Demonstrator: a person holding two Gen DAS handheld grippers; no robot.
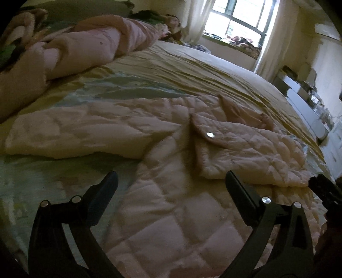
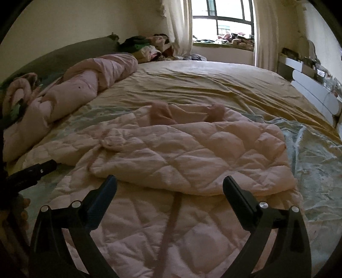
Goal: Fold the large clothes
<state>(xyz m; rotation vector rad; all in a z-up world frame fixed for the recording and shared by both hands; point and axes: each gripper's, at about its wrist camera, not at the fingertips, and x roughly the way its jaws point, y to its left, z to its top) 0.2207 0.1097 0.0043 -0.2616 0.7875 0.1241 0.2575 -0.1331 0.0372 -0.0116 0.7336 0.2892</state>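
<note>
1. Left wrist view: the left gripper (image 1: 171, 181) hangs over the quilted pink jacket (image 1: 175, 213), jaws spread wide and empty. The jacket lies flat on the bed (image 1: 213, 70). One sleeve (image 1: 245, 151), with a snap button (image 1: 210, 134) at its cuff, is laid across the body, so I judge the fold begun. The other sleeve (image 1: 64, 132) stretches out to the side, unfolded. The bundled pink duvet (image 1: 85, 49) sits well apart, not in the way.

2. Right wrist view: the right gripper (image 2: 170, 186) hovers above the jacket's lower part (image 2: 149, 231), jaws wide, holding nothing. The folded-over sleeve (image 2: 192, 158) crosses just ahead. Folding the hem upward looks left to do. The left gripper's tip (image 2: 32, 171) shows at the edge; a window (image 2: 222, 19) lights the far wall.
</note>
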